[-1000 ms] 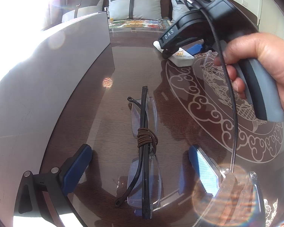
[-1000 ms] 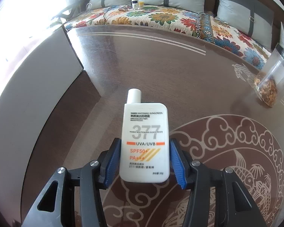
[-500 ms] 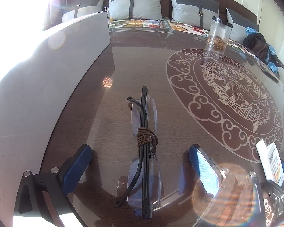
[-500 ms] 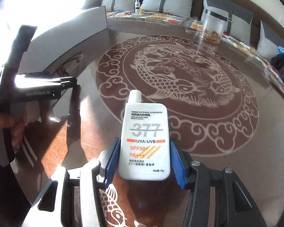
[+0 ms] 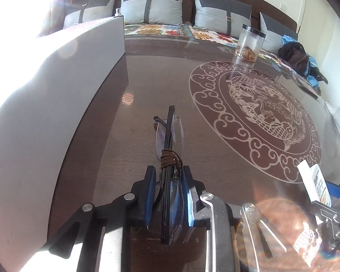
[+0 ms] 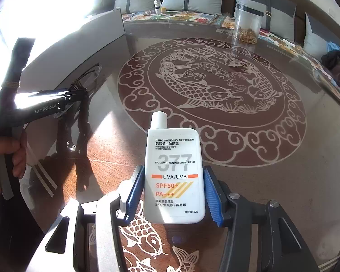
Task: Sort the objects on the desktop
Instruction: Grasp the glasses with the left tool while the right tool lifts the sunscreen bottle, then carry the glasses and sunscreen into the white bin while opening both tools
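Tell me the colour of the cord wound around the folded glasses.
Brown cord, wound around the glasses; clearest in the left wrist view.

The table (image 5: 147, 90) lies bare ahead of the folded glasses (image 5: 168, 149) — open glass out to the far edge. A grey panel (image 5: 56, 79) walls off the left side, close beside the glasses. On the right the koi medallion (image 6: 210, 90) is clear, with only a lidded jar (image 6: 247, 22) standing at its far rim — well apart from both.
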A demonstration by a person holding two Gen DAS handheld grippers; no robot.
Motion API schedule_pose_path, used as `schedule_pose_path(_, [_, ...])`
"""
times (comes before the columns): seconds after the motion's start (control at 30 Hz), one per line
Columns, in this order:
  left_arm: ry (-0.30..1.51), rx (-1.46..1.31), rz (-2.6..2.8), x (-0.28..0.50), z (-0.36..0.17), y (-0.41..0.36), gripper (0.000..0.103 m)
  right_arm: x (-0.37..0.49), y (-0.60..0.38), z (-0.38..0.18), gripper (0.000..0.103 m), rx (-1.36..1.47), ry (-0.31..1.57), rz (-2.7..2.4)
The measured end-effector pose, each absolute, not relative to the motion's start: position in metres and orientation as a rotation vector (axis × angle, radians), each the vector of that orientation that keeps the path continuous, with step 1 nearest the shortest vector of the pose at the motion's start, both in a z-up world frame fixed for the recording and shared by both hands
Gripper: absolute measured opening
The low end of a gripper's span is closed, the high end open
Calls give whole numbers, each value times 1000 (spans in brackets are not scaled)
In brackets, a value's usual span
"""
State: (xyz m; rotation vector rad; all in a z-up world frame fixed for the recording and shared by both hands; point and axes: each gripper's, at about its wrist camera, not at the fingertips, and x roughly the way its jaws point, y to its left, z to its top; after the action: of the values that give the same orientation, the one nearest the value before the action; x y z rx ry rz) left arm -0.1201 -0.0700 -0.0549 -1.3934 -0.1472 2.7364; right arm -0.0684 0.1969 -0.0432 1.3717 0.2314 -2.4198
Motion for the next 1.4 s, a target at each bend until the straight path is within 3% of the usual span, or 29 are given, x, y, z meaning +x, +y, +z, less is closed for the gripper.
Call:
schedule_pose_path(0.03, [-190,-1376,2737,-116,-50,-74,8,-66,197,-38,52,1361,223,-2423])
schedule_pose_path(0.33, [-364,-1127,2761,-61,33,-107,8,-65,175,30,52,1204,165,-2439])
schedule_pose_path(0.57, [-476,-1017,2916,-34,104,-205,8,-85,82,89,52,1039,114,-2357])
schedule_pose_path(0.73, [-511,-1245,2998,-46,77,-281,8,-96,-34,112,52,959,112,-2207])
schedule_pose_path(0.9, [-520,-1501,2972,-61,36,-308,10,-114,-139,89,52,1036,177,-2094])
schedule_pose_path(0.93, [-531,-1528,2966,-63,32,-310,13,-117,-154,80,52,1059,194,-2077])
schedule_pose_path(1.0, [-544,-1573,2958,-63,26,-314,27,-121,-176,61,52,1120,235,-2037])
schedule_pose_path(1.07, [-533,-1590,2988,-60,25,-317,67,-126,-185,42,54,1186,278,-2029])
schedule_pose_path(1.13, [-502,-1549,3051,-53,32,-320,83,-130,-183,39,65,1205,270,-2050])
schedule_pose_path(1.3, [-414,-1484,3135,-42,54,-315,88,-132,-157,65,95,1176,251,-2146])
schedule_pose_path(1.4, [-385,-1478,3247,-36,70,-312,103,-131,-145,77,98,1194,299,-2193])
